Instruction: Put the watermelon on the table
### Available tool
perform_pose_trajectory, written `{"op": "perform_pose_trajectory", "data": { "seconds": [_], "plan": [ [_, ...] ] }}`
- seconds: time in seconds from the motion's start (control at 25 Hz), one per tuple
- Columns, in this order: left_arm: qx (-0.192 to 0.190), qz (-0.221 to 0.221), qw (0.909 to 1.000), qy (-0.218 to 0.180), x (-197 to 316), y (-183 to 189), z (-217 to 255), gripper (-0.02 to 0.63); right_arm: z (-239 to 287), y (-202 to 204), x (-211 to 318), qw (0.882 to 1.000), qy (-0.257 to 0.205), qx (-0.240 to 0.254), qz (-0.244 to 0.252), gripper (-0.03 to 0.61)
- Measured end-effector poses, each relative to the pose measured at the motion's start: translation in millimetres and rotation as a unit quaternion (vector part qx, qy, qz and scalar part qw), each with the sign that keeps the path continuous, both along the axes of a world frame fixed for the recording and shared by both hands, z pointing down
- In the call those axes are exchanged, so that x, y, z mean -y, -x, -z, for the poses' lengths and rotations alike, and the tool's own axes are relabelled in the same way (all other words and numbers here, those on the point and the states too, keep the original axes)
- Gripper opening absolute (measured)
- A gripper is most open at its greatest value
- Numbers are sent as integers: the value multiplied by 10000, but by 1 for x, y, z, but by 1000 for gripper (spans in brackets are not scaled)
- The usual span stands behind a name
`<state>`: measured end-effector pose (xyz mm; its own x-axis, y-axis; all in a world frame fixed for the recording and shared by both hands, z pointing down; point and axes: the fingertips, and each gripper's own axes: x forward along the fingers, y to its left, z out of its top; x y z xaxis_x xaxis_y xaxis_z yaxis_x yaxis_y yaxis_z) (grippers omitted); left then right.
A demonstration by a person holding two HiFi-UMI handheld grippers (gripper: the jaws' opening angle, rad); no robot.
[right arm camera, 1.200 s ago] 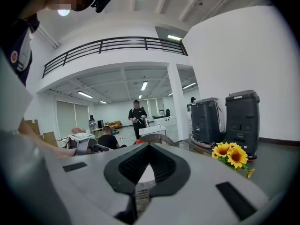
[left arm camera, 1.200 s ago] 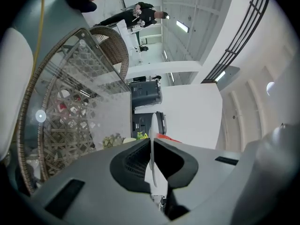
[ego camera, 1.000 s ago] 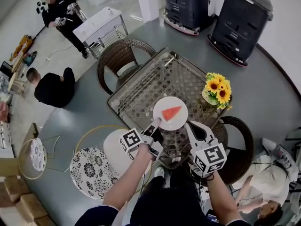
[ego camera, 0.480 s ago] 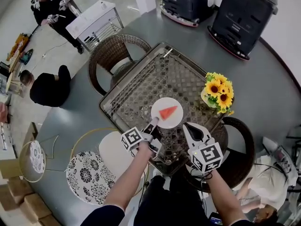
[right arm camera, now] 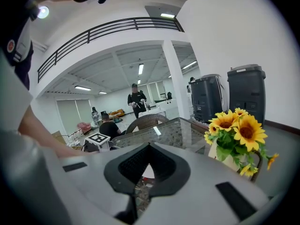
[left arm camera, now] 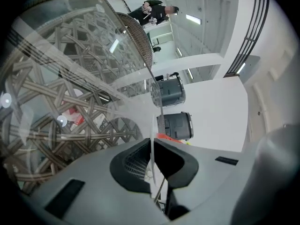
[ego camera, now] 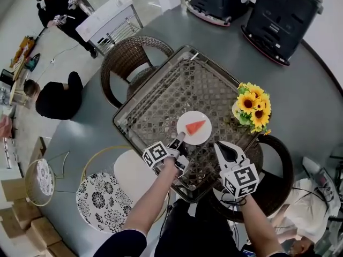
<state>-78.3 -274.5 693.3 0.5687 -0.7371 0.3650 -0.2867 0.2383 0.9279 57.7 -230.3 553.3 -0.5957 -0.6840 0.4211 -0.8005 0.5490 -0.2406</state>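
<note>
A red watermelon wedge [ego camera: 195, 126] lies on a small white plate [ego camera: 199, 137] over the glass-topped wicker table [ego camera: 161, 98], near its front edge. My left gripper [ego camera: 180, 138] is shut on the plate's near-left rim. In the left gripper view the plate [left arm camera: 151, 159] shows edge-on between the pads, with the wedge [left arm camera: 165, 136] just past them. I cannot tell whether the plate touches the glass. My right gripper [ego camera: 220, 145] hangs to the right of the plate, shut with nothing in it. Its jaws [right arm camera: 149, 146] meet at the tips.
A vase of sunflowers [ego camera: 253, 107] stands at the table's right edge, close to the plate. Wicker chairs sit at the far left [ego camera: 128, 63] and near right [ego camera: 274, 162]. A patterned stool [ego camera: 102, 197] is at the lower left. People are at the back left.
Both grippers have sunk toward the table top. The plate with the wedge came down with the left gripper, still held at the rim.
</note>
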Motion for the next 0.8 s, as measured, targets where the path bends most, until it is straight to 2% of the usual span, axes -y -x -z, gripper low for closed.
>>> {"op": "perform_pose_trajectory", "data": {
  "seconds": [0.48, 0.68, 0.8],
  "plan": [
    [293, -119, 9992, 239, 10, -11, -20, 17, -9, -19, -3, 9998, 109, -94, -134, 3],
    [553, -128, 9977, 375, 12, -10, -24, 17, -9, -24, -7, 9997, 126, -101, -201, 3],
    [864, -243, 9950, 446, 13, -10, -25, 17, -7, -25, -8, 9996, 121, -76, -235, 3]
  ]
}}
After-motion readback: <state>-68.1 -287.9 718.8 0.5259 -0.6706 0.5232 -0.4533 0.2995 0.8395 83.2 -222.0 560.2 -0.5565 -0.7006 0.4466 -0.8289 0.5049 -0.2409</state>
